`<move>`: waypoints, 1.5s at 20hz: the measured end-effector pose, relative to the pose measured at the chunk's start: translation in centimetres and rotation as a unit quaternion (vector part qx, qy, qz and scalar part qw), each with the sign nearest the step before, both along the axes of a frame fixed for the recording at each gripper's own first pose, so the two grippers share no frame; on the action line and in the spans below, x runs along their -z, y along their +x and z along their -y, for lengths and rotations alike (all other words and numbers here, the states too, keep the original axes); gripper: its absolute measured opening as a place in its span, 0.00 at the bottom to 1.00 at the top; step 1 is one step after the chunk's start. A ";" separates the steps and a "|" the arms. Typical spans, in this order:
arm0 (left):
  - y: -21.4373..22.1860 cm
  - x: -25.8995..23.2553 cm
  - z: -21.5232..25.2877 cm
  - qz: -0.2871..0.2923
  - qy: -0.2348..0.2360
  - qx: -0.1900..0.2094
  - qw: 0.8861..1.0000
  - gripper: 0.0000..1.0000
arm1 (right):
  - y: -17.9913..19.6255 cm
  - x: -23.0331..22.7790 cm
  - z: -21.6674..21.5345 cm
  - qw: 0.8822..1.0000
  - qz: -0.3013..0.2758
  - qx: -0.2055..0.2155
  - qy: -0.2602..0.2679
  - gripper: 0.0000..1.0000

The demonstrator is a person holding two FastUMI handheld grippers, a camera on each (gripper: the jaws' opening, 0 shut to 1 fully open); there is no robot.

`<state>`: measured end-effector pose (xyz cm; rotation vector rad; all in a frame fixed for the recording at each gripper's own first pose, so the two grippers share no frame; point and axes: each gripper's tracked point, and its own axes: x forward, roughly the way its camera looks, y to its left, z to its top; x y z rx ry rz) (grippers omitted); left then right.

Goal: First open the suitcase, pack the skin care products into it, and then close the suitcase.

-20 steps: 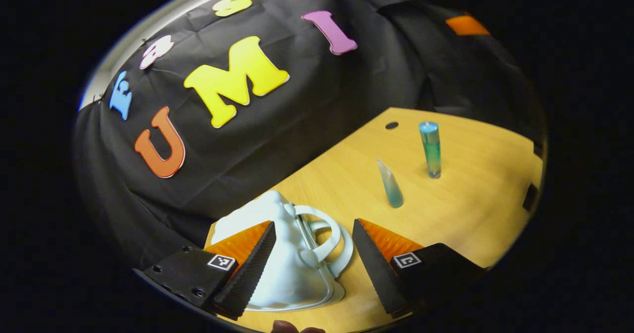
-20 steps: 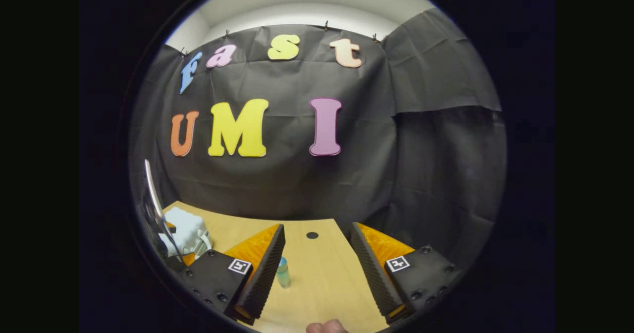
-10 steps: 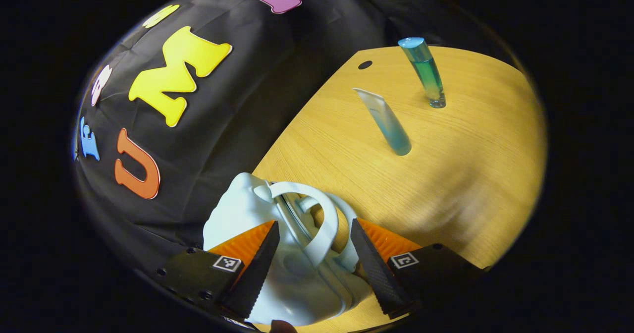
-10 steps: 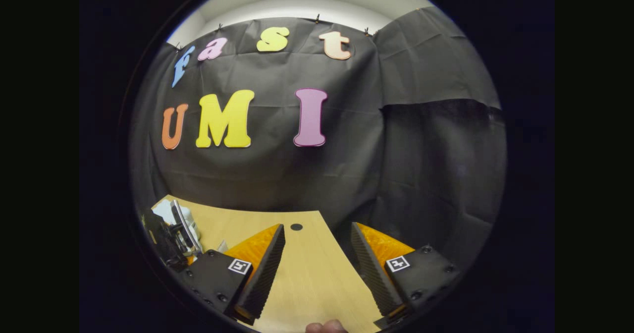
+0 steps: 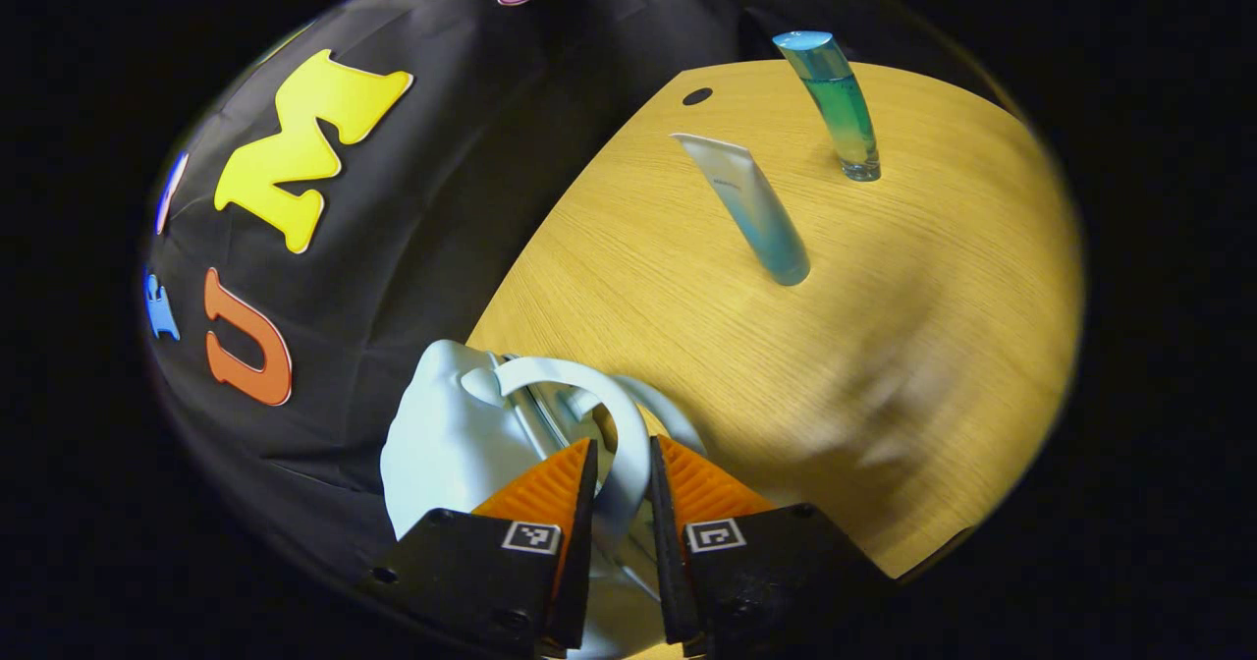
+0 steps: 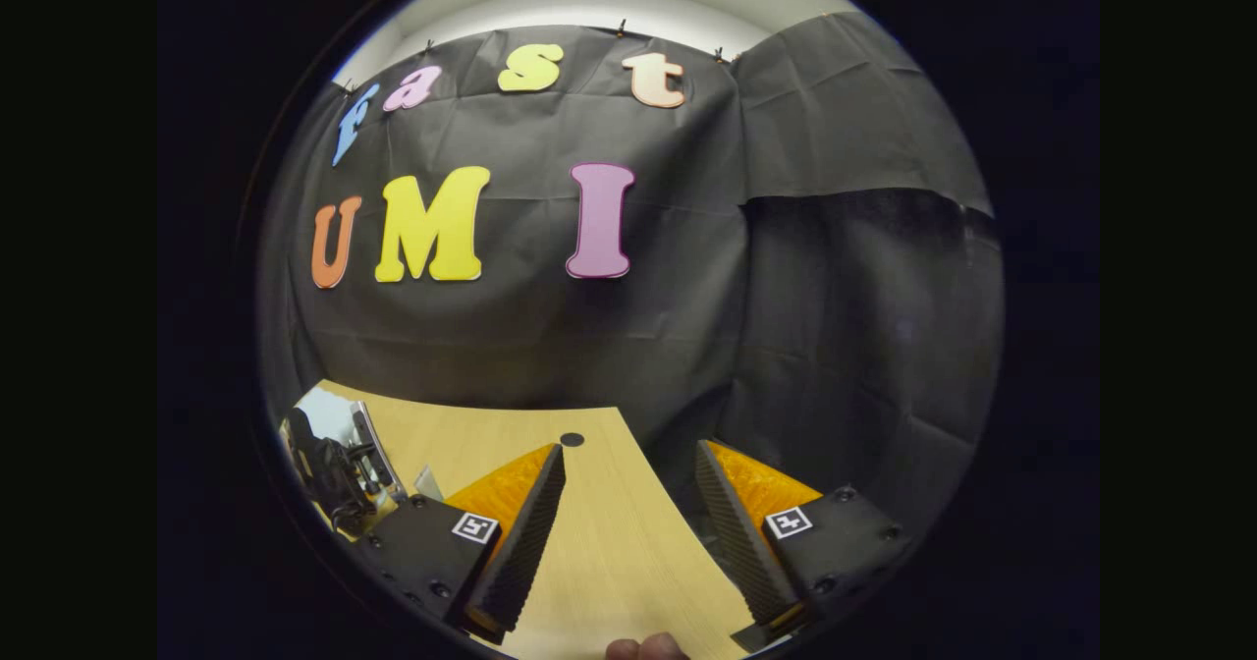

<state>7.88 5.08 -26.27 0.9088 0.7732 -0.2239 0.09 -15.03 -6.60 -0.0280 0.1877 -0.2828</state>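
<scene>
Suitcase (image 5: 447, 434), small and pale blue, sits at the near left edge of the tabletop (image 5: 884, 346), close against the black cloth wall (image 5: 412, 208). It appears shut, so the opening step is judged to be in hand.

Left gripper (image 5: 619, 532): fingers drawn close together on either side of the suitcase's curved handle (image 5: 609, 414). Both appear to press on the loop. Likely reason for this grip: the handle is the one part that stands clear of the rounded shell, so it gives a firm hold for steadying or lifting one half. Whether a latch or zip must be freed first cannot be told from here.

Right gripper (image 6: 628, 532): fingers wide apart, nothing between them, held above the tabletop. Judged to be waiting, free for the shell or for the products.

In the right gripper view the left gripper's dark body (image 6: 329, 478) shows at the far left edge, with a pale piece of the suitcase behind it.

Farther out in the left gripper view: a white-to-blue tube (image 5: 754, 210) stands on its cap, leaning as seen through the lens. Beyond it a green-blue bottle (image 5: 833, 100) stands upright, near the tube but apart. Both are well apart from the suitcase, with bare wood between. A small dark hole (image 5: 697, 96) lies near the far edge.
</scene>
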 end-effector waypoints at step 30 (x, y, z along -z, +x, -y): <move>1.7 -7.4 -45.3 0.210 -0.357 -0.230 0.881 0.03 | 2.2 -4.9 -20.2 0.991 0.007 -0.130 -0.041 0.80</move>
